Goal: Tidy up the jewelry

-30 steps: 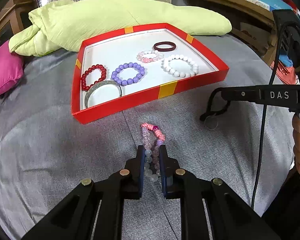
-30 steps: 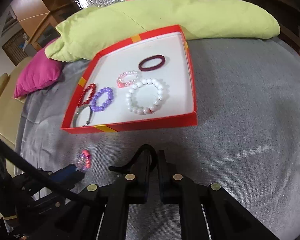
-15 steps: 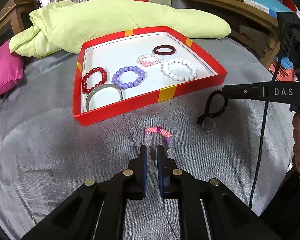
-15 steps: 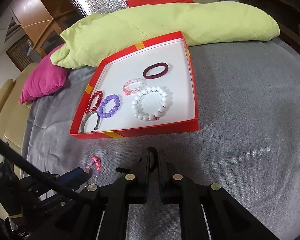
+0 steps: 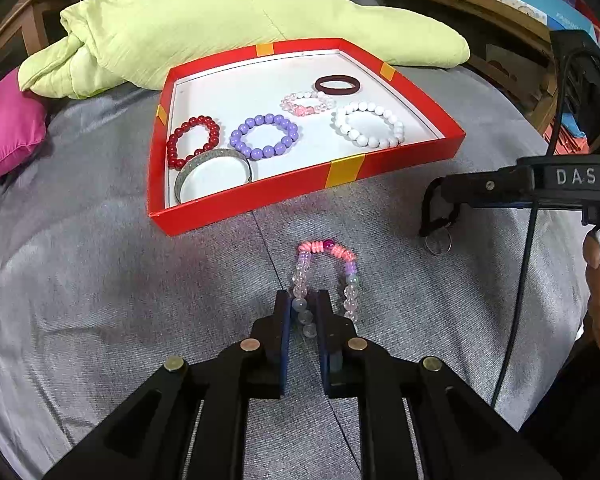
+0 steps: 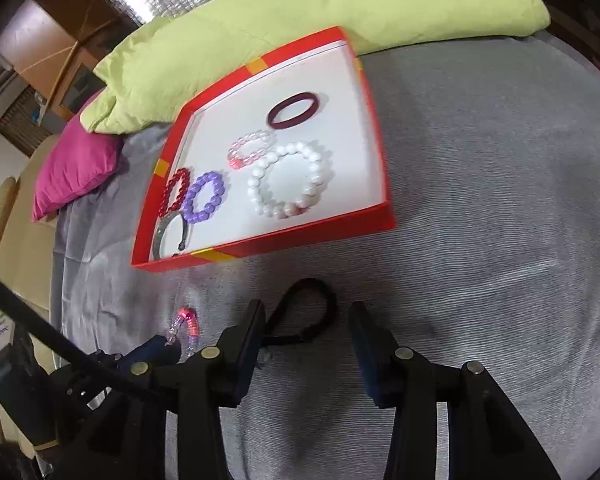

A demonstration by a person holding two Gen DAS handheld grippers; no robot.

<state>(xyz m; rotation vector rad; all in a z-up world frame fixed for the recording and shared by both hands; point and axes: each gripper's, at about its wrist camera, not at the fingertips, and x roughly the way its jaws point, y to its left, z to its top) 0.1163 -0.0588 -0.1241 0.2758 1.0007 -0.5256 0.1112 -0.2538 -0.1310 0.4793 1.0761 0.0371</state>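
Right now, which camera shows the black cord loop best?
The right wrist view: the black cord loop lies whole on the grey cloth between the right gripper's open fingers, which have just opened. In the left wrist view the loop is partly hidden behind that gripper, with its metal ring showing.

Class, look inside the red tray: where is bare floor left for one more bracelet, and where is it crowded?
The red tray has bare floor at the back left, behind the red bracelet and purple bracelet. Its front left corner is crowded: the silver bangle touches the red one.
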